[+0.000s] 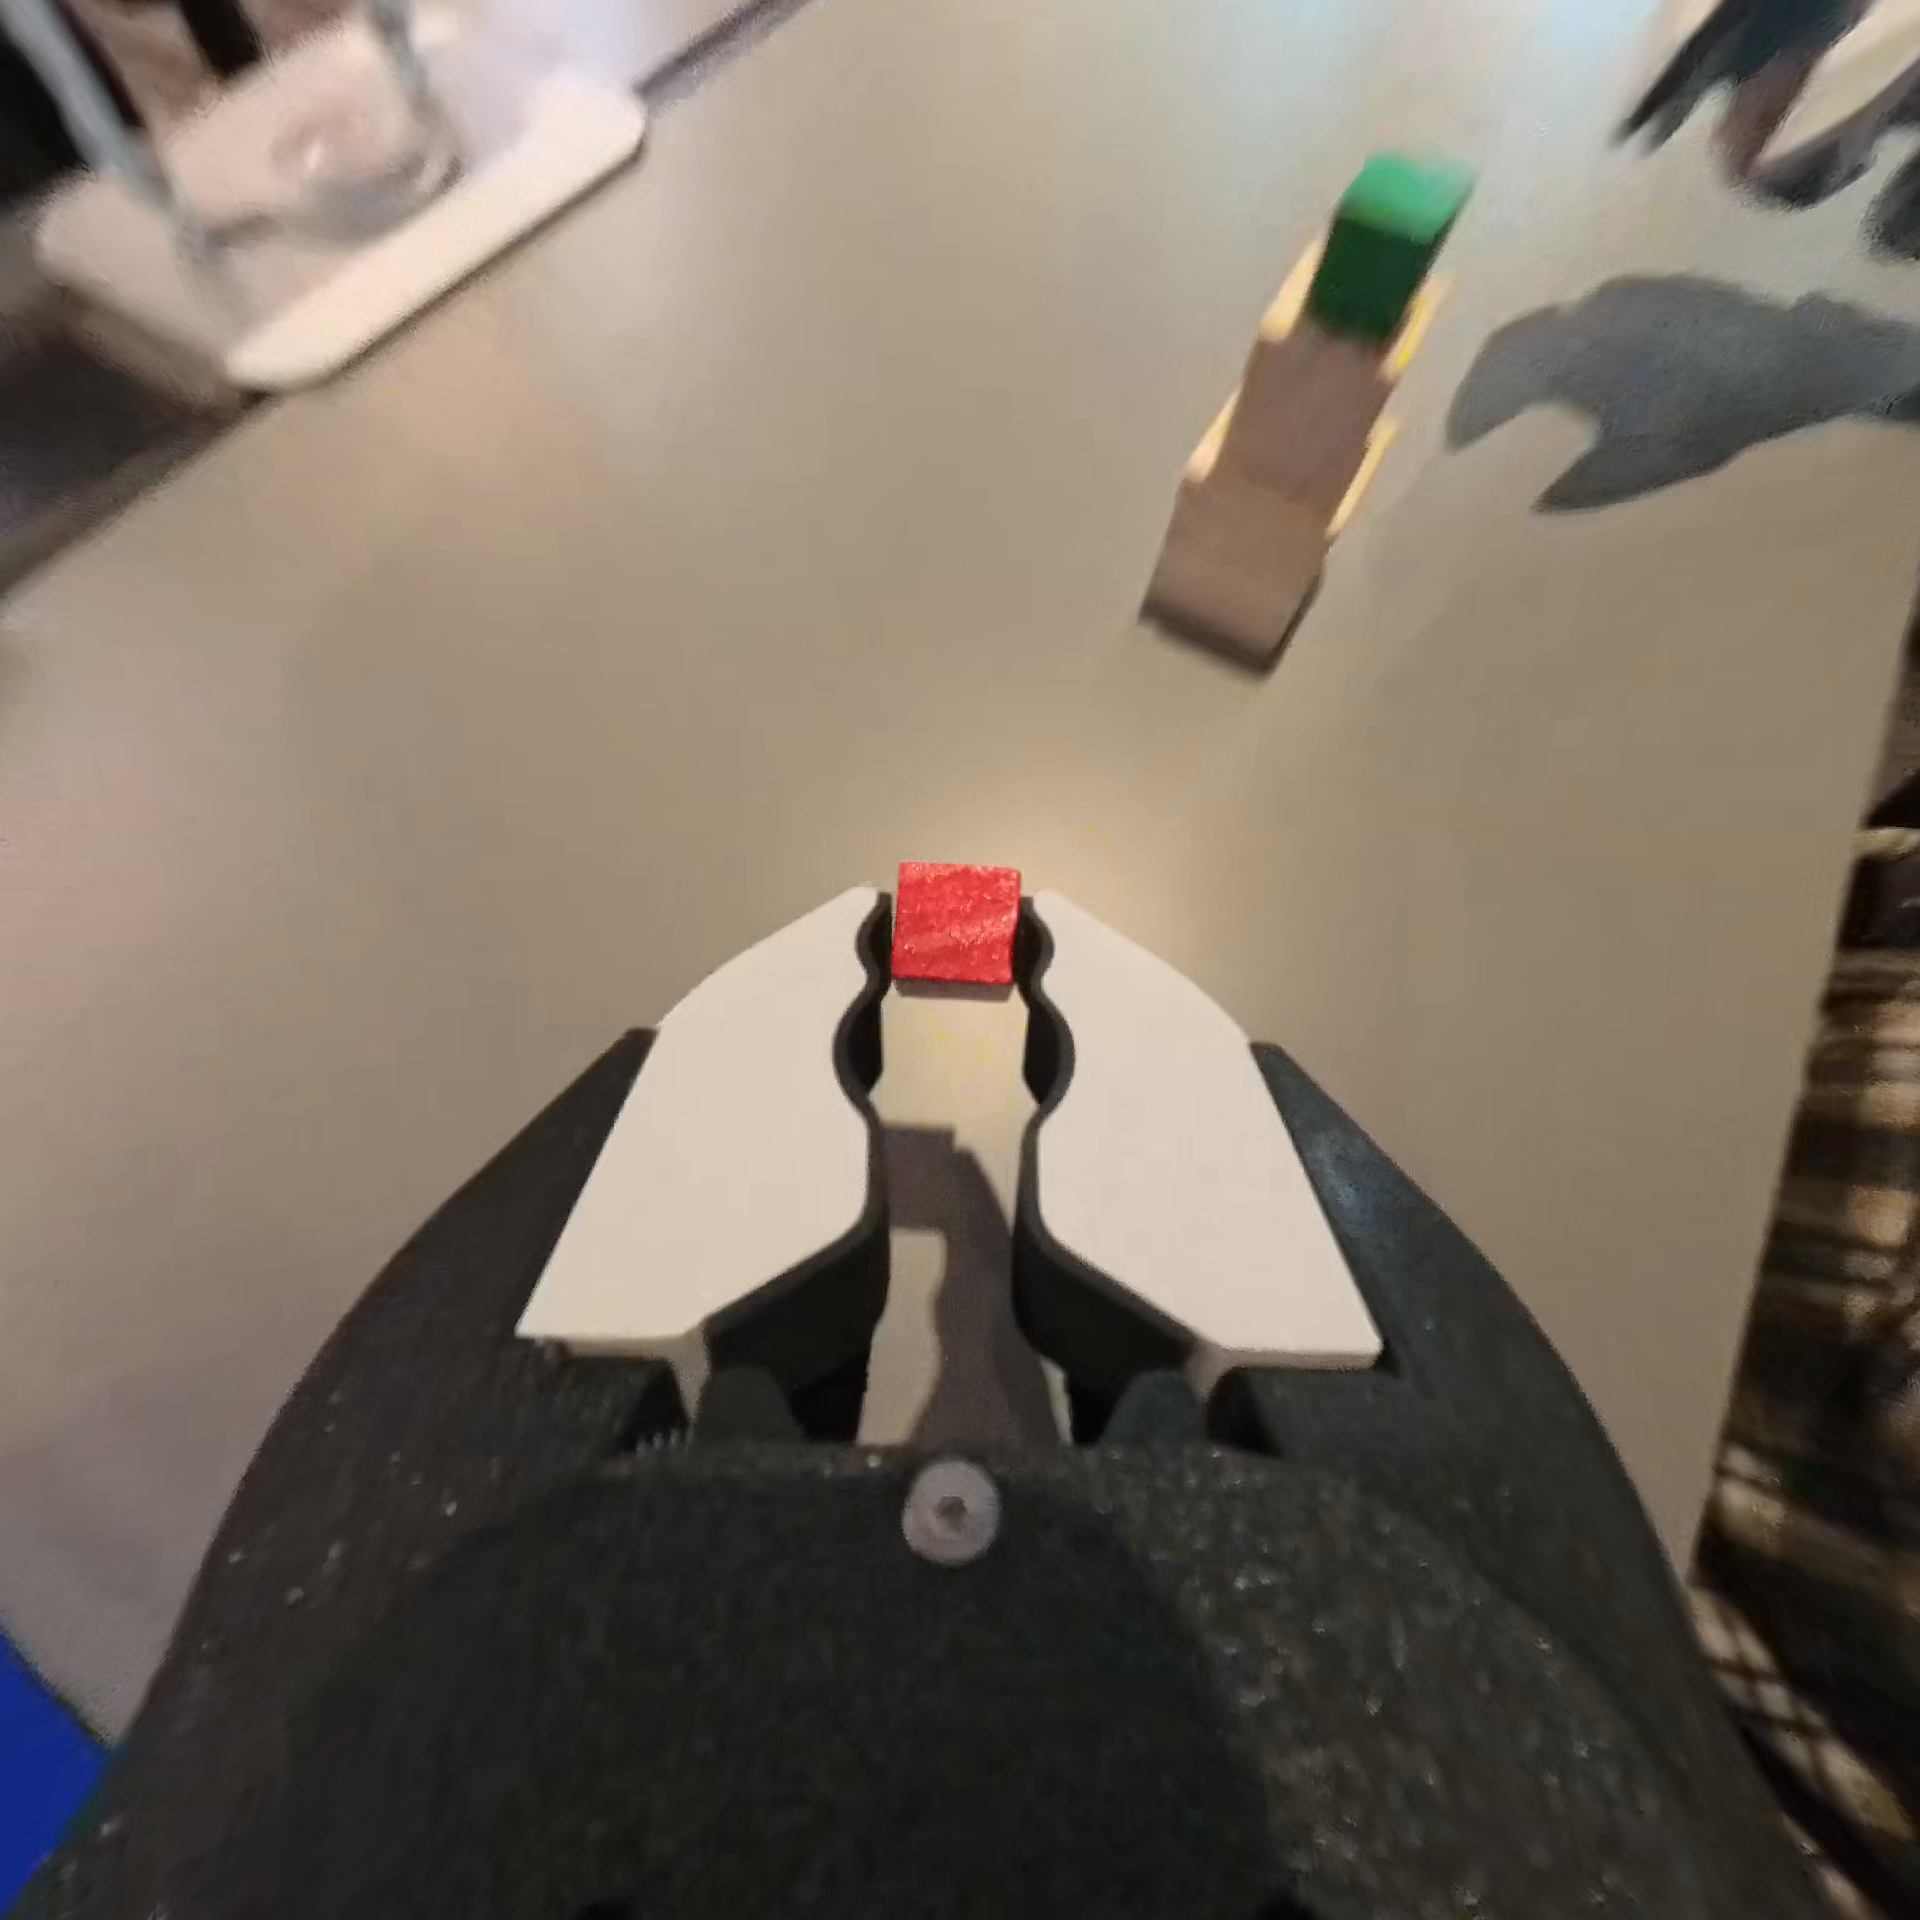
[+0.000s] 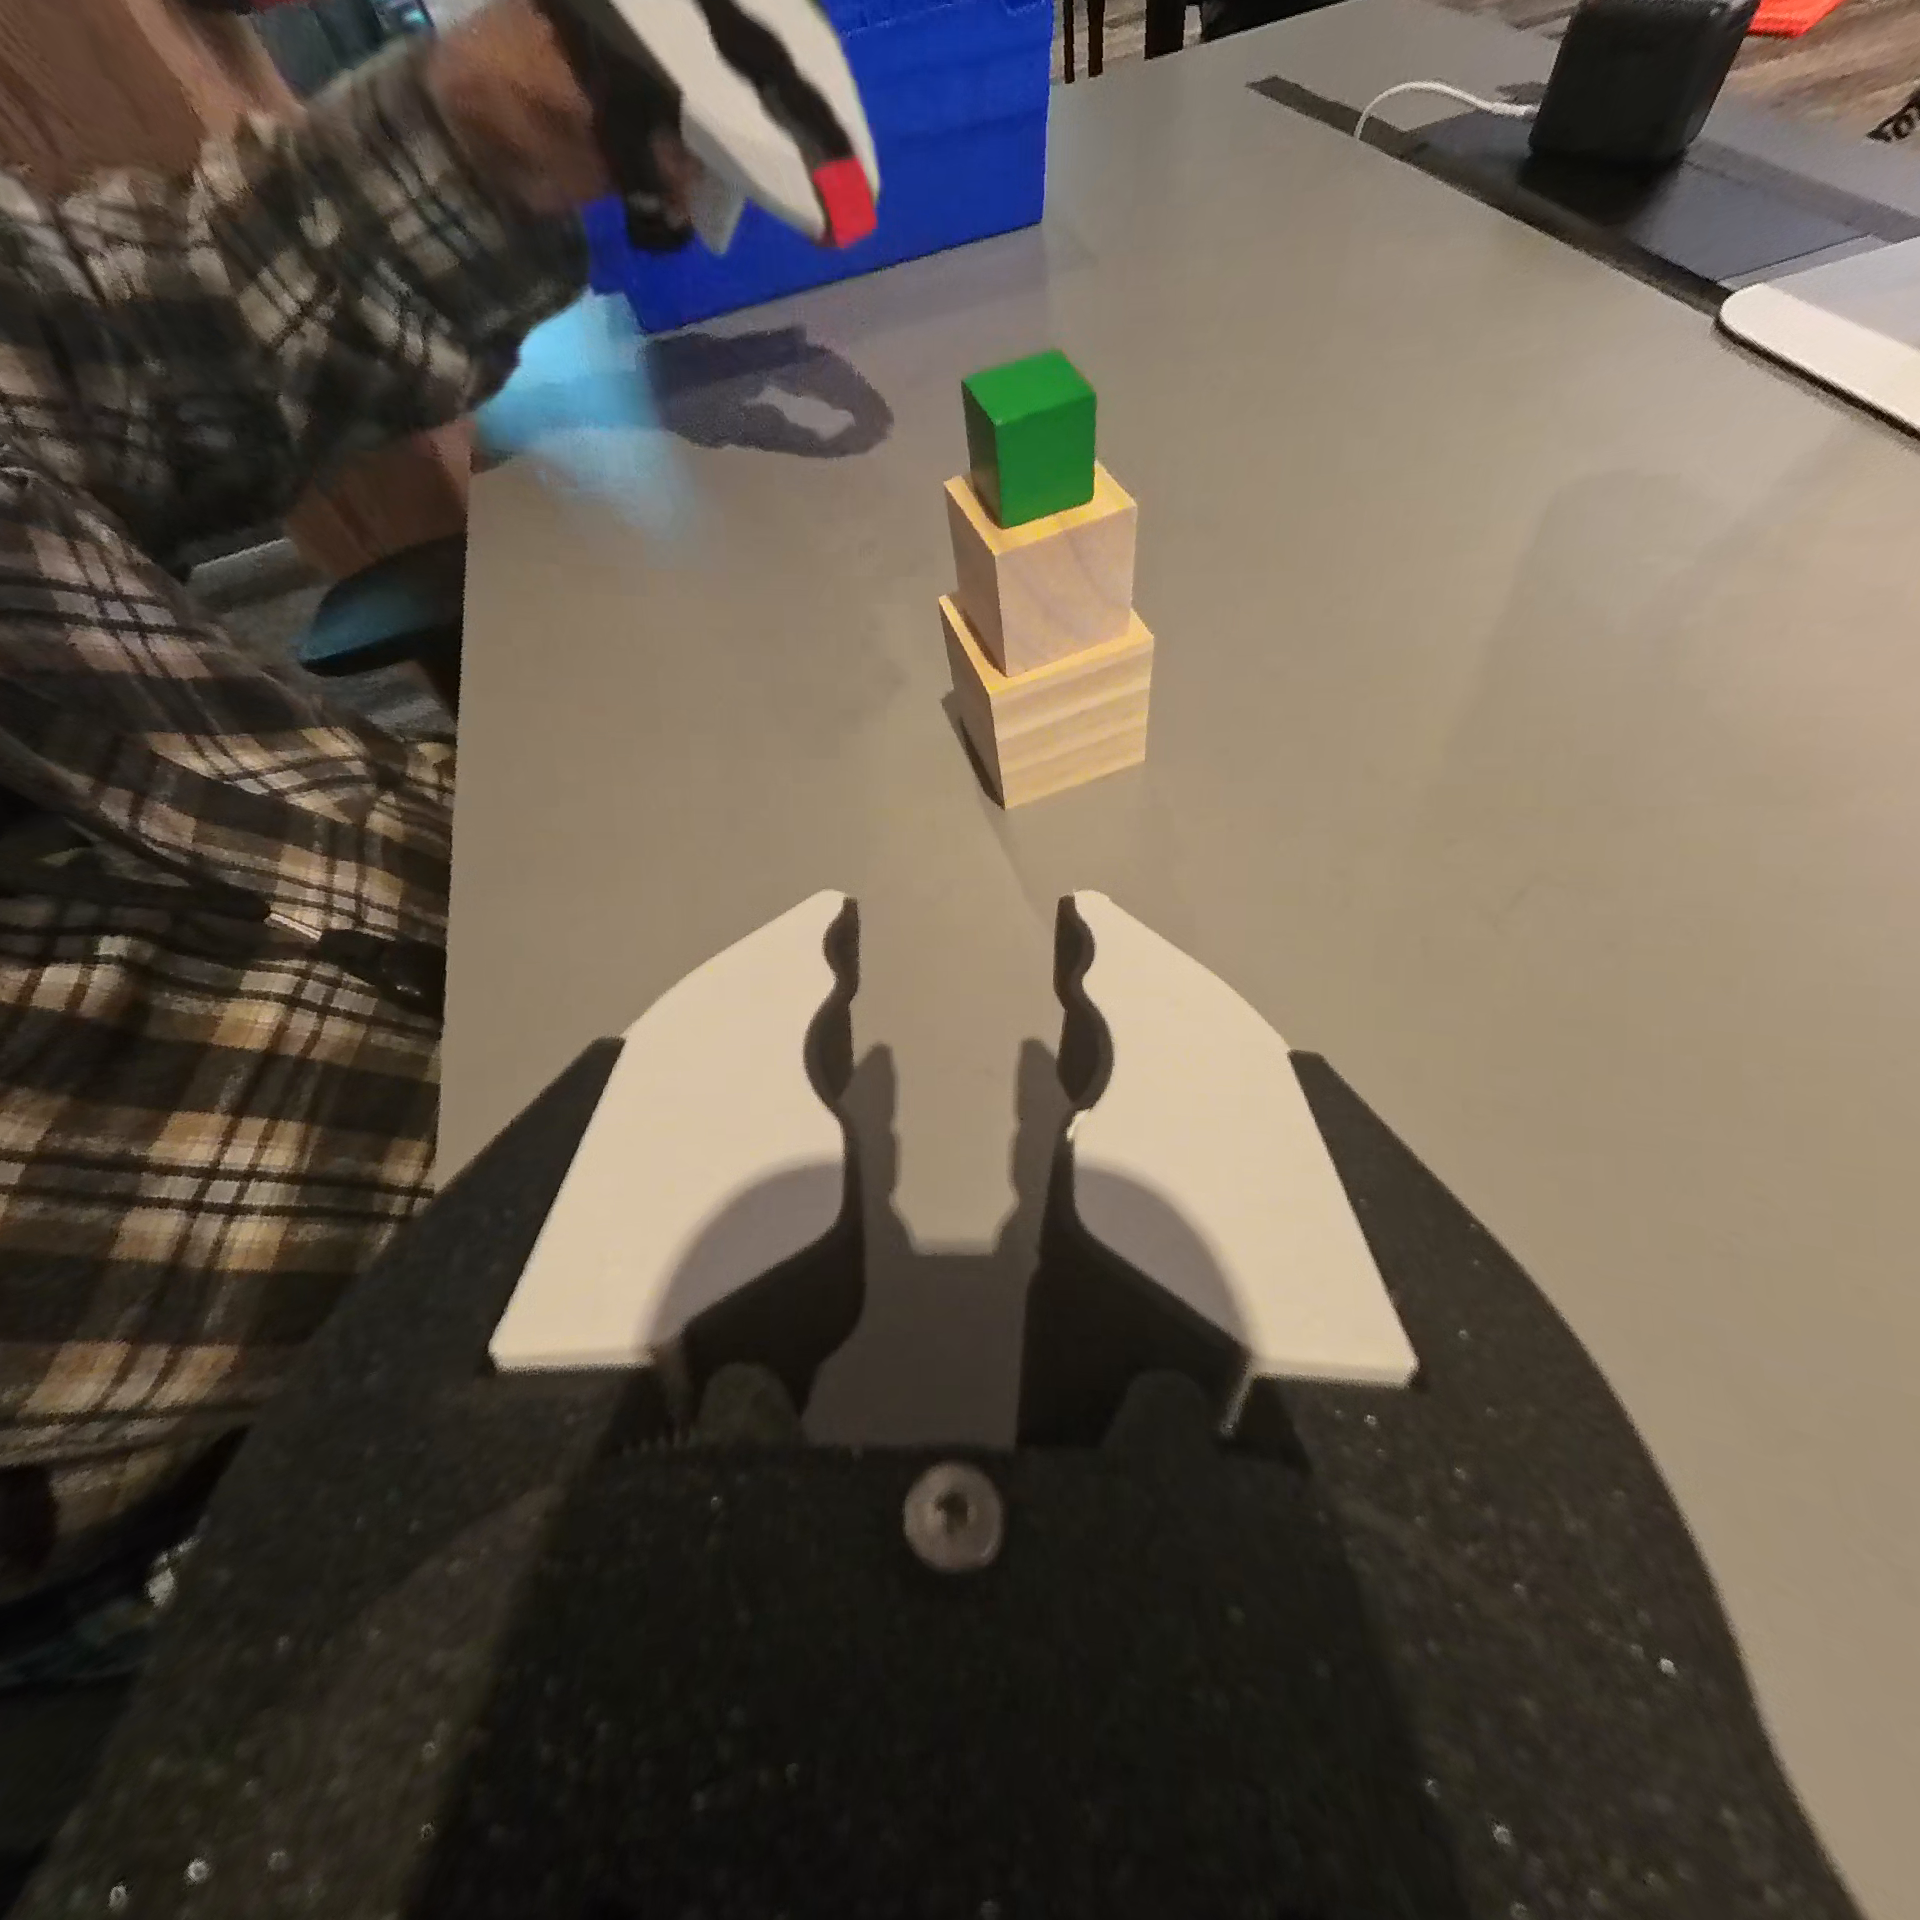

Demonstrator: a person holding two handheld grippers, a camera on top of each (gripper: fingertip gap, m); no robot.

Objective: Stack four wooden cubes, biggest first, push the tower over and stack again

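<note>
The left claw [image 1: 956,925] grips a small red wooden cube [image 1: 954,923] above the grey desk [image 1: 520,727]. The right claw [image 2: 958,914] hangs open, near a three-cube tower topped by a green wooden cube [image 2: 1031,436]

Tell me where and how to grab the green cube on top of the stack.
Grip the green cube by two opposite side faces, near its middle, coming from above. It stands upright as the top piece, free on all sides, and sits off-centre on the wooden cube below, so a sideways approach would probably nudge the stack.

On the grey table [image 2: 1351,727] stands a three-cube tower, the largest pale wooden cube [image 2: 1060,717] lowest, a smaller pale cube [image 2: 1049,582] on it, a green cube [image 2: 1031,436] topmost, while the small red cube [image 1: 954,923] is pinched between the left gripper's [image 1: 954,930] fingertips, clear of the surface.
</note>
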